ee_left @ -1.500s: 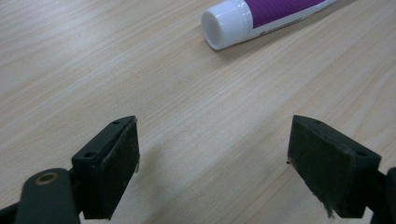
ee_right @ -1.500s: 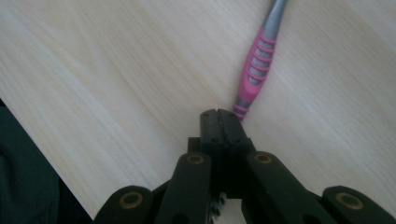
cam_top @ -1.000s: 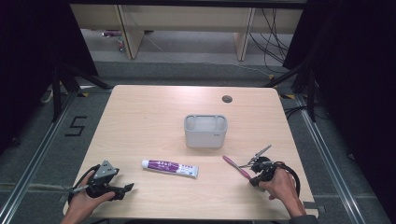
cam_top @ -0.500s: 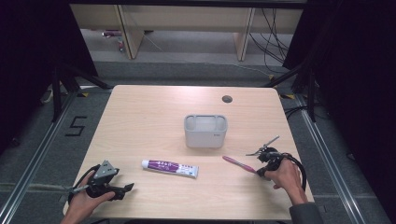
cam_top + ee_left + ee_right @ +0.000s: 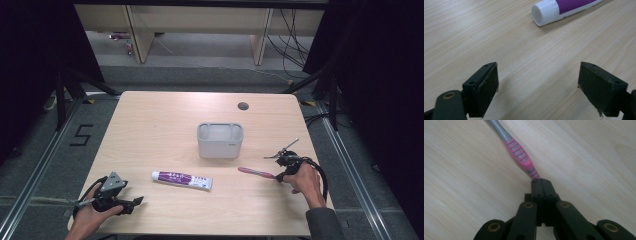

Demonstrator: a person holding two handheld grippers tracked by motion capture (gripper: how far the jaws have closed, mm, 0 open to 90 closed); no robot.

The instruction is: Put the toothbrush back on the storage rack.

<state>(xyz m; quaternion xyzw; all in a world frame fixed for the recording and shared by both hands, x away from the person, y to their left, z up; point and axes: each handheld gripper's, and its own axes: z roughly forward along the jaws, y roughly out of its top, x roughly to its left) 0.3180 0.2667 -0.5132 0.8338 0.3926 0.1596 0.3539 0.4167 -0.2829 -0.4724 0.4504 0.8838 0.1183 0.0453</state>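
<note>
A pink and grey toothbrush [image 5: 255, 172] lies flat on the wooden table right of centre. My right gripper [image 5: 279, 175] is shut on its handle end; in the right gripper view the jaws [image 5: 540, 181] meet on the pink grip of the toothbrush [image 5: 520, 152]. A white and purple toothpaste tube [image 5: 181, 180] lies in the middle front, its cap [image 5: 544, 12] pointing at my left gripper [image 5: 537, 90]. That left gripper [image 5: 134, 202] rests open near the front left corner, with nothing between its pads.
A grey compartmented holder [image 5: 220, 140] stands upright at the table's centre, behind the tube and the brush. A dark cable hole [image 5: 243, 106] sits near the far edge. The table's right edge [image 5: 320, 170] is close to my right hand.
My right hand has shifted a little to the right and turned at the toothbrush's handle end. The toothbrush has barely moved. The left gripper is unchanged.
</note>
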